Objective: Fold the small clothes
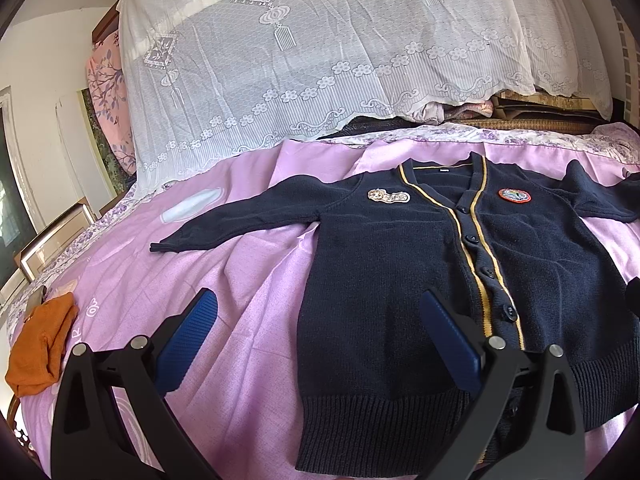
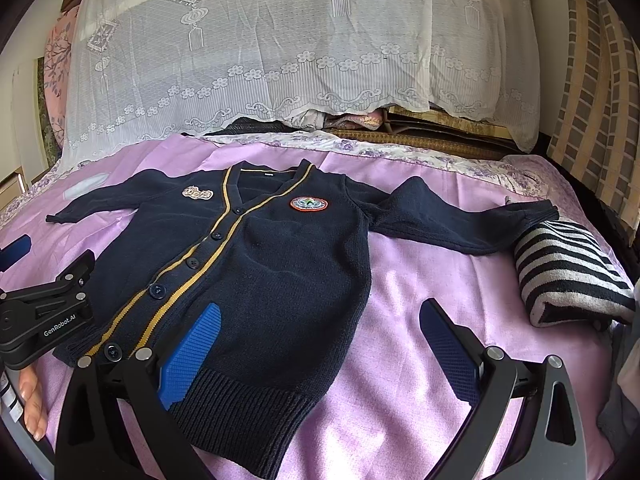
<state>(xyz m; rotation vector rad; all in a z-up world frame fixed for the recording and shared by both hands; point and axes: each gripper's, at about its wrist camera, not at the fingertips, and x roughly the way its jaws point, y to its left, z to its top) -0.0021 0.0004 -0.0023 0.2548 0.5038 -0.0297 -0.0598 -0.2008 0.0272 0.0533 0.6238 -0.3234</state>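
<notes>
Navy knit cardigan [image 1: 420,264] lies flat and face-up on the lilac bedsheet [image 1: 248,280], buttoned down the front, yellow stripes running along both sides of the placket. Both sleeves are spread outward — one reaching toward the left edge of the bed, the other toward the right. Ribbed hem is nearest the cameras; collar points toward the lace cover [image 1: 320,52] draped at the far side.

Chest details: a pale embroidered patch [image 1: 387,197] on one side, a round badge with orange rim [image 1: 514,196] on the other. Four dark buttons are visible along the placket in the left wrist view.

Left gripper [image 1: 316,340]: jaws spread wide, holding nothing. It hangs above the hem's left corner; one blue pad is over bare sheet, the other over the knit. Contact with the fabric cannot be told.

Right gripper [image 2: 320,344]: jaws likewise wide apart, empty. The left pad sits over the cardigan body near the hem, the right pad over bare sheet — the garment's right side edge lies between them. In this view the left gripper's black body shows at the left border, with the person's fingers [image 2: 33,404] below it.

Other items: an orange folded garment [image 1: 40,352] near the bed's left edge, well apart from the cardigan; a black-and-white striped folded garment [image 2: 568,276] just beside the right sleeve cuff.
</notes>
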